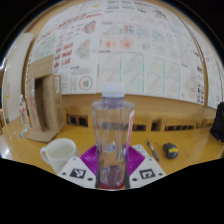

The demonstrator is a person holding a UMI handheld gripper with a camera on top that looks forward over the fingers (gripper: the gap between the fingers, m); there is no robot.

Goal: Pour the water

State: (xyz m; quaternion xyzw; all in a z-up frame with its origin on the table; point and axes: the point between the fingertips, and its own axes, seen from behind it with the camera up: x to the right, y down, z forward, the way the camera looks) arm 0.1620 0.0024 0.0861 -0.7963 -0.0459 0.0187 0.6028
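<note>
Hand-held two-finger gripper (pixel 111 178), seen only at its front end. Two broad fingers (pixel 75 170), white on their outer faces, each printed with a black square marker of blocky pattern. Magenta pads (pixel 90 160) lining the inner faces, flat and matte, angled toward each other. Edges of the fingers straight and squared off. Possibly a thin dark border round each marker, though hard to make out.

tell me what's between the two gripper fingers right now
A clear water bottle with a pale cap stands upright between the fingers, against the magenta pads, in the gripper view. A white cup sits apart, to the bottle's left.
</note>
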